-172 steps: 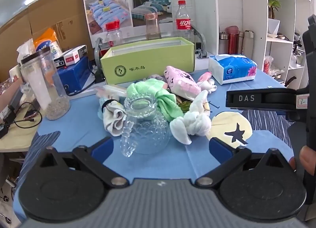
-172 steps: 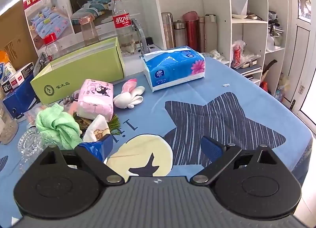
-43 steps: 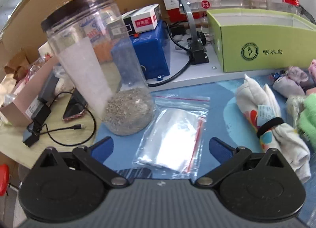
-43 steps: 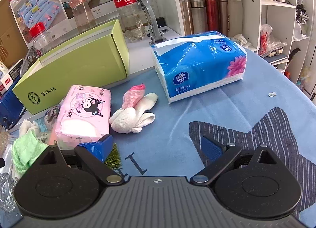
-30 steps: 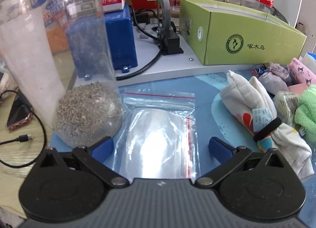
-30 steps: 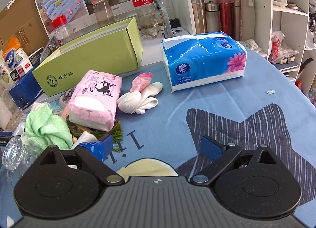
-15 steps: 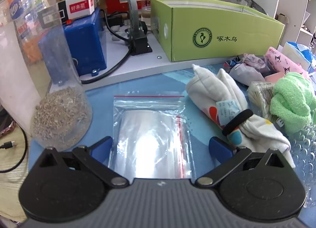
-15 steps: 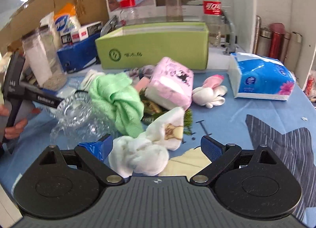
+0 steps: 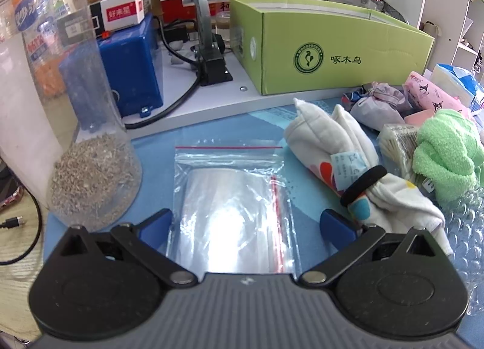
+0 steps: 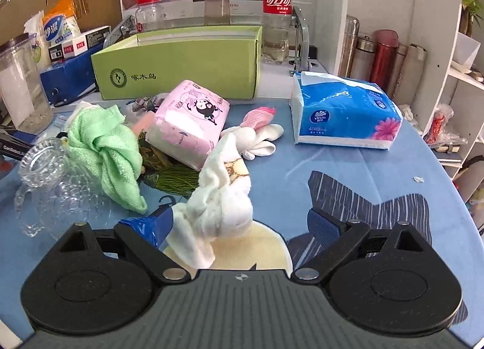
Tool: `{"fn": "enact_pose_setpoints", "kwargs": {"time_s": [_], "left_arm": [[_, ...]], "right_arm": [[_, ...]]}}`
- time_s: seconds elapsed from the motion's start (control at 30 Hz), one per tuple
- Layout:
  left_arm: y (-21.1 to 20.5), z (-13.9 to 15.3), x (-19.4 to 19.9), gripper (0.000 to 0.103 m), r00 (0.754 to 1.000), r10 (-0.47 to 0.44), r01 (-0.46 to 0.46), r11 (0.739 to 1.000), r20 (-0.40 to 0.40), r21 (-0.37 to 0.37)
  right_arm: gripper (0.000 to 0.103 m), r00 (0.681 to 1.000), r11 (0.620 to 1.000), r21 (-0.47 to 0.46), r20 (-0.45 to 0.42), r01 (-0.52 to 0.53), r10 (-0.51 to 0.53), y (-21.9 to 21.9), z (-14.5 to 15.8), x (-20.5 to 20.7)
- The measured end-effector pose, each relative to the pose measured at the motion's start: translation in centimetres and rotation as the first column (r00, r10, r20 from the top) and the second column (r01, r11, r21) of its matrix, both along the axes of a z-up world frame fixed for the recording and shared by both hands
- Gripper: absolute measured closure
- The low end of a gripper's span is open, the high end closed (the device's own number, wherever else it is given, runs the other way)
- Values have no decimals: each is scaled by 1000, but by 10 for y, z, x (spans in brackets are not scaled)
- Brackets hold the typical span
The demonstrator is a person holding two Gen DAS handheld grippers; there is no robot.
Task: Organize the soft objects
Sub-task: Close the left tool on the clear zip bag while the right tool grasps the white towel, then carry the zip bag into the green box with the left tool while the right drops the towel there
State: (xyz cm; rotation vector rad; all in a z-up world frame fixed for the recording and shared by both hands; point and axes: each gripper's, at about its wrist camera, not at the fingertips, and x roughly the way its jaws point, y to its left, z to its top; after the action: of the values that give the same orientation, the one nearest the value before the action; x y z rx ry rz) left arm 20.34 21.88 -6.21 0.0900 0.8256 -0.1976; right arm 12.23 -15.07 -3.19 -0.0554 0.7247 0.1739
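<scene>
A clear zip bag with a red seal lies flat on the blue cloth between the fingers of my open left gripper. Right of it lies a white patterned cloth roll bound by a black band, then a green towel. My right gripper is open over a knotted white cloth, which lies against its left finger. Beyond are the green towel, a pink tissue pack, pink and white socks and a blue tissue pack.
A tall clear jar with grey granules stands left of the bag. A green open box and a blue box sit behind. A glass jug lies left of the green towel. Bottles and a shelf stand behind.
My left gripper has squared up and closed in on the zip bag. My right gripper has swung left and moved down over the knotted white cloth.
</scene>
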Motion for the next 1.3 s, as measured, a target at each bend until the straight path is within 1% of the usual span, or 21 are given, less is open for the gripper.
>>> {"fn": "enact_pose_setpoints", "kwargs": {"time_s": [0.1,0.17,0.2,0.23,0.3,0.37,0.47,0.57,0.63,0.7,0.73,0.77,0.8,0.87,0.9,0.93,0.97,1.0,1.07,1.17,1.3], "left_arm": [[0,-1,-2,1,1000,0,0,1000,9,-2],[0,-1,-3,1,1000,0,0,1000,18,-5],[0,-2,-4,1,1000,-2,2,1000,21,-5],[0,-2,-4,1,1000,-3,3,1000,23,-6],[1,-3,-5,1,999,-9,9,1000,31,-6],[1,-3,-5,1,999,-16,16,1000,32,-7],[1,-3,-5,1,999,-22,22,1000,29,-6],[1,-3,-7,1,999,-22,23,1000,32,-6],[1,-3,-9,1,999,-17,17,1000,31,-5],[0,-1,-12,6,999,-5,5,1000,34,-4],[-1,1,-14,18,999,-8,8,1000,39,-5],[-3,5,-17,38,999,-16,16,1000,43,-9],[-4,8,-18,47,999,-20,20,1000,35,-10],[-9,11,-19,60,1000,3,-4,1000,24,17],[-12,13,-20,63,1000,14,-15,999,18,30],[-15,14,-21,70,1000,27,-28,999,13,47],[-18,15,-22,73,999,42,-42,997,6,60],[-19,16,-23,73,998,58,-58,996,-1,71],[-21,18,-26,77,996,84,-83,993,-9,86],[-19,24,-30,77,993,113,-111,989,-19,94],[-15,39,-38,77,991,134,-133,987,2,93]], "right_arm": [[20,996,997,36,-52,-65,66,13,-12,17],[20,995,997,-3,-66,-75,75,22,-22,19],[19,997,998,-6,-38,-70,70,21,-23,16],[19,998,998,18,-27,-57,57,17,-25,16],[19,1000,1000,13,16,-18,18,9,-29,13],[18,999,1000,21,49,-1,0,3,-31,10],[17,999,1000,16,32,11,-11,5,-29,16],[16,999,1000,18,41,1,-2,5,-30,19],[20,999,1000,21,44,-17,16,3,-30,16],[29,998,999,24,62,-21,20,1,-30,8],[35,998,999,26,68,-20,18,1,-30,5],[62,996,999,25,81,-28,26,0,-29,2],[68,995,999,30,92,-32,29,0,-27,0],[69,996,998,51,83,-35,31,-3,-26,1],[70,996,998,54,82,-39,34,-4,-25,1],[70,996,997,68,82,-42,36,-6,-24,0],[70,996,995,89,84,-45,38,-8,-23,-2],[70,995,993,110,90,-45,35,-12,-21,-4],[70,994,988,148,106,-37,21,-19,-14,-8],[70,989,979,200,149,-40,10,-27,2,-16],[69,977,974,212,212,-76,30,-26,23,-16]]}}
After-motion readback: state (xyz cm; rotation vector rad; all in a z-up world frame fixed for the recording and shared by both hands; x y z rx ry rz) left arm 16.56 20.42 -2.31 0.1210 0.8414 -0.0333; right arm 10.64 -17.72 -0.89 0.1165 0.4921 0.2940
